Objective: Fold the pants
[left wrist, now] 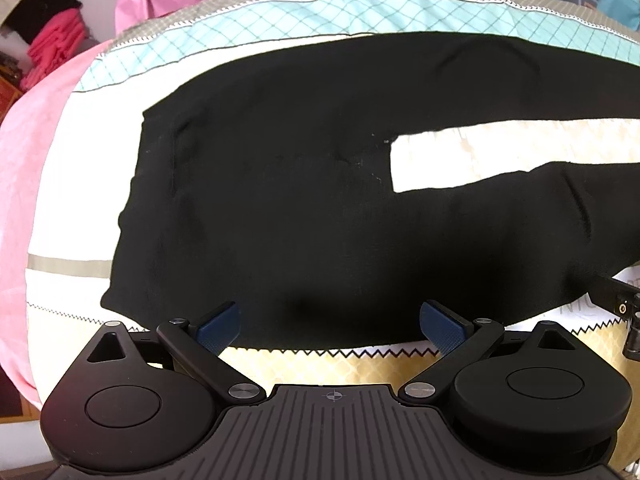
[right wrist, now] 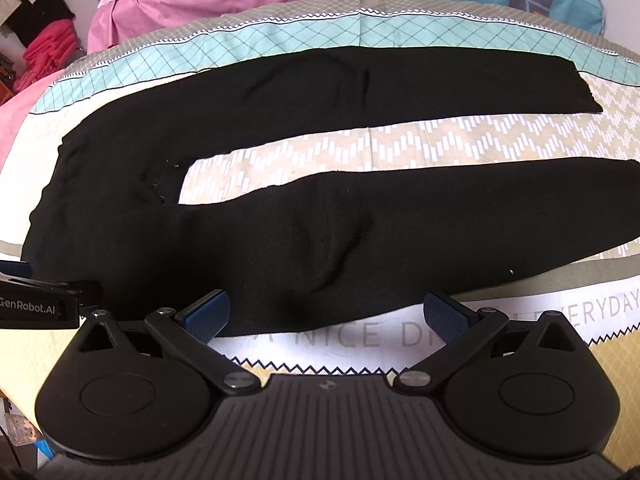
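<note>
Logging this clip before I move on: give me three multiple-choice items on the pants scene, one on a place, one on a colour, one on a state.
1. Which way does the waistband of the pants point in the right wrist view?
A. left
B. right
C. toward the pillows

2. What colour are the pants?
A. pink
B. black
C. teal

3. How do the two legs lie?
A. stacked on each other
B. spread apart, unfolded
C. rolled up

Key:
1 A: the legs run out to the right, the joined end lies left.
2 B: the cloth is black against the patterned bedsheet.
3 B: a strip of sheet shows between the legs; the left gripper and right gripper are both open at the near edge.
</note>
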Motion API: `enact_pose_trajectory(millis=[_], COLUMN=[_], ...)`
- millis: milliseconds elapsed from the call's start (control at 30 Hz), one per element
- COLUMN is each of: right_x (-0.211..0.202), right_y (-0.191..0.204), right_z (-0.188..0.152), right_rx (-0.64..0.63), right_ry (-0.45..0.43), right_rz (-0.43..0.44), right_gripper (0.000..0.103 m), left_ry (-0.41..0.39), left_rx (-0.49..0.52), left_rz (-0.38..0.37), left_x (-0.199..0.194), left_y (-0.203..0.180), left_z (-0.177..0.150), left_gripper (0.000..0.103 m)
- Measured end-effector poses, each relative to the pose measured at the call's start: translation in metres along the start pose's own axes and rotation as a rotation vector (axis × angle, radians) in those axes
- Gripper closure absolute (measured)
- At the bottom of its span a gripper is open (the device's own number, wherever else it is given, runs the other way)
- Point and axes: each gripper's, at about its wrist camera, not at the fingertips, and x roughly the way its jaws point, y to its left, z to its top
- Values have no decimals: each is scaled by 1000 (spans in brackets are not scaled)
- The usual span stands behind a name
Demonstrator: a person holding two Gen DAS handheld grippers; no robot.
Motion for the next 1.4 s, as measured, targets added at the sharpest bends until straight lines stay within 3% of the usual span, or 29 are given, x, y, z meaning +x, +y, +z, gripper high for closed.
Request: enact_pose_trajectory(millis=[700,1400], right_x=[-6,-21], right_y=[2,-10], right_z=[-7,-14], right_rx=[-1,81], right_ry=[3,-76], right_rz=[-18,45], right_gripper=[0,0], left_ry=[-18,-93], left_rx=[7,29], left_rz=[-27,-41], left_x=[-1,-7], left_y=[0,-10], left_z=[-1,-1], left_gripper=[0,0])
